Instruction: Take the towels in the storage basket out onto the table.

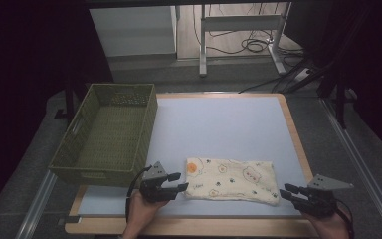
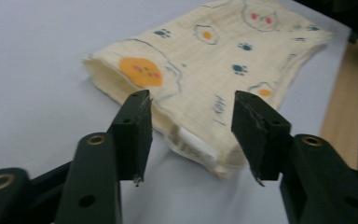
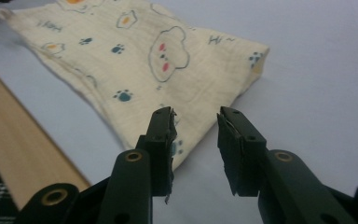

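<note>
A folded cream cloth [image 1: 231, 180] printed with eggs, paws and bears lies flat near the front edge of the pale blue table [image 1: 219, 124], its long axis running left to right, so each short end faces one hand. The left gripper [image 1: 175, 182] sits just at the cloth's left end; in the left gripper view its jaws stand partly apart, straddling the near left corner of the cloth [image 2: 205, 65] without pressing on it. The right gripper [image 1: 289, 192] waits just off the right end, jaws a narrower gap apart and empty, aimed at the near right corner of the cloth [image 3: 135, 56]. Both hands are about equally close, the left perhaps a touch nearer. A green woven basket [image 1: 110, 132] stands on the left, beyond the left hand, and looks like the likely destination. Nothing lies between the grippers and the cloth, or between the cloth and the basket.
</note>
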A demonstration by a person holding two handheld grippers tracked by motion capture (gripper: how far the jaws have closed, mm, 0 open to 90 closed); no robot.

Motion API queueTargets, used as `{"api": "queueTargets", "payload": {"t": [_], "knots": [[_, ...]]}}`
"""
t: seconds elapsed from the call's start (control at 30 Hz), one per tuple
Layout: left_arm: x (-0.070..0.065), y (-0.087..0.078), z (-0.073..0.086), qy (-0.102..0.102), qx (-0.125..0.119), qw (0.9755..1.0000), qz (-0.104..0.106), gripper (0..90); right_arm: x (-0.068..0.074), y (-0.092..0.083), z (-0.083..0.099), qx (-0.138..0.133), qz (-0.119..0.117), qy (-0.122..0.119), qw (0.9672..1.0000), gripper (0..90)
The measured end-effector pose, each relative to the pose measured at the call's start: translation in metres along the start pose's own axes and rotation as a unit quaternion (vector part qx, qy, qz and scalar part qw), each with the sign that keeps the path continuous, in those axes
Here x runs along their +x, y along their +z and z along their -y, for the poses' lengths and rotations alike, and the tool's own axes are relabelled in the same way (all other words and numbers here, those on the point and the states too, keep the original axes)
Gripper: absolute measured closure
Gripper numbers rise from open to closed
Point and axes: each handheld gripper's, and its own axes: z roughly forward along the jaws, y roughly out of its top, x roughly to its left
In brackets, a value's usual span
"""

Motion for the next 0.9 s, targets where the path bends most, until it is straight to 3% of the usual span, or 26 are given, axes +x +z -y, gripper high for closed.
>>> {"api": "queueTargets", "payload": {"t": [0.23,0.33,0.4,0.43,0.47,0.53,0.57,0.6,0.63,0.7,0.73,0.8,0.9], "knots": [[0.015,0.015,-0.023,0.004,0.007,0.9989,-0.046,43.1,-0.017,0.023,-0.025,-0.004,0.02,0.0,0.9998,66.1],[0.023,0.029,-0.035,-0.006,0.024,0.9978,-0.062,43.9,-0.026,0.041,-0.042,0.0,0.026,-0.002,0.9997,66.1],[0.03,0.04,-0.042,-0.007,0.038,0.9958,-0.083,43.8,-0.032,0.053,-0.05,0.009,0.035,-0.007,0.9993,65.3],[0.033,0.045,-0.044,-0.01,0.044,0.9948,-0.091,41.6,-0.038,0.068,-0.055,0.026,0.038,-0.005,0.9989,62.9],[0.036,0.051,-0.046,-0.012,0.055,0.9934,-0.1,41.6,-0.038,0.068,-0.055,0.026,0.038,-0.005,0.9989,62.9],[0.043,0.061,-0.046,-0.021,0.076,0.9916,-0.102,43.5,-0.045,0.087,-0.054,0.054,0.031,0.005,0.998,64.6],[0.045,0.066,-0.045,-0.024,0.087,0.9911,-0.097,43.5,-0.045,0.087,-0.054,0.054,0.031,0.005,0.998,64.6],[0.047,0.071,-0.042,-0.022,0.103,0.9907,-0.087,48.7,-0.046,0.091,-0.053,0.065,0.029,0.006,0.9975,72.2],[0.045,0.072,-0.041,-0.008,0.098,0.9908,-0.093,56.6,-0.044,0.094,-0.051,0.071,0.03,-0.001,0.997,81.1],[0.044,0.071,-0.04,-0.01,0.098,0.9929,-0.066,77.4,-0.041,0.094,-0.05,0.066,0.033,-0.006,0.9972,85.7],[0.043,0.07,-0.041,-0.005,0.095,0.993,-0.069,85.5,-0.04,0.09,-0.054,0.064,0.043,-0.015,0.9969,86.2],[0.041,0.064,-0.044,0.011,0.083,0.9934,-0.079,86.3,-0.041,0.087,-0.056,0.057,0.051,-0.018,0.9969,86.2],[0.041,0.06,-0.047,0.008,0.068,0.9946,-0.078,86.6,-0.052,0.079,-0.066,0.029,0.065,-0.013,0.9974,86.1]]}}
